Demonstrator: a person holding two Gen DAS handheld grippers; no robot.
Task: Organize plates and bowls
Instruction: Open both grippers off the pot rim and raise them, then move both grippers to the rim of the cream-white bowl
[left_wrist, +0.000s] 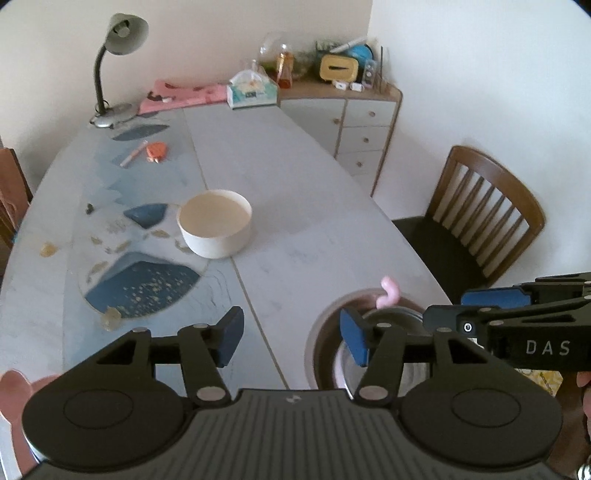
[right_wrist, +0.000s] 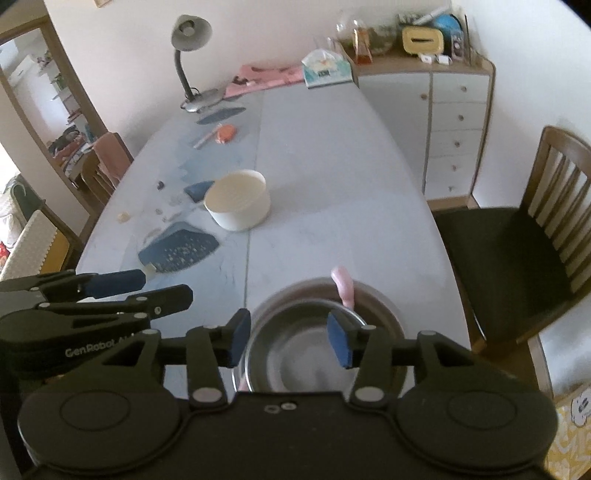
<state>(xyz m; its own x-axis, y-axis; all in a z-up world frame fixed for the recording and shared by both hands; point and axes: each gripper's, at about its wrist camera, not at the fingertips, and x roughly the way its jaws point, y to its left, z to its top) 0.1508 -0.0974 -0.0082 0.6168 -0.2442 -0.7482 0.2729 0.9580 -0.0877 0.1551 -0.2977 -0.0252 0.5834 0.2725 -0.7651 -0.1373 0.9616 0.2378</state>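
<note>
Right wrist view: steel bowl (right_wrist: 306, 354) sits nested in a wider brown dish (right_wrist: 384, 314) at the near end of the desk (right_wrist: 332, 177). A pink spoon (right_wrist: 343, 288) leans out over the far rim of the stack. A white bowl (right_wrist: 238, 205) stands alone mid-desk, well apart from the stack.

Risks as I judge them:
- The spoon is loose in the stack. If I add the white bowl on top, it will sit tilted on the handle, or tip the spoon out onto the desk.
- The stack is close to the near desk edge. A nudge from either tool on the way past could push it toward me and off.
- The white bowl has tall straight walls. Jaws at half spread may not clear the wall; if I come down too narrow I will knock it rather than straddle the rim.
- The two tools are just beside each other; crossing paths toward the white bowl could make them clash.

Jaws:
- Right gripper (right_wrist: 291, 339): spread about halfway, nothing between the pads; they hover above the steel bowl without touching it that I can see.
- Left gripper (left_wrist: 291, 339): also spread about halfway and empty. In the left wrist view its right pad lines up over the rim of the stack, but I cannot tell whether it touches. Bare desk shows between the pads.

Fingers of a hand (left_wrist: 14, 395) show at the lower left corner of the left wrist view.
</note>
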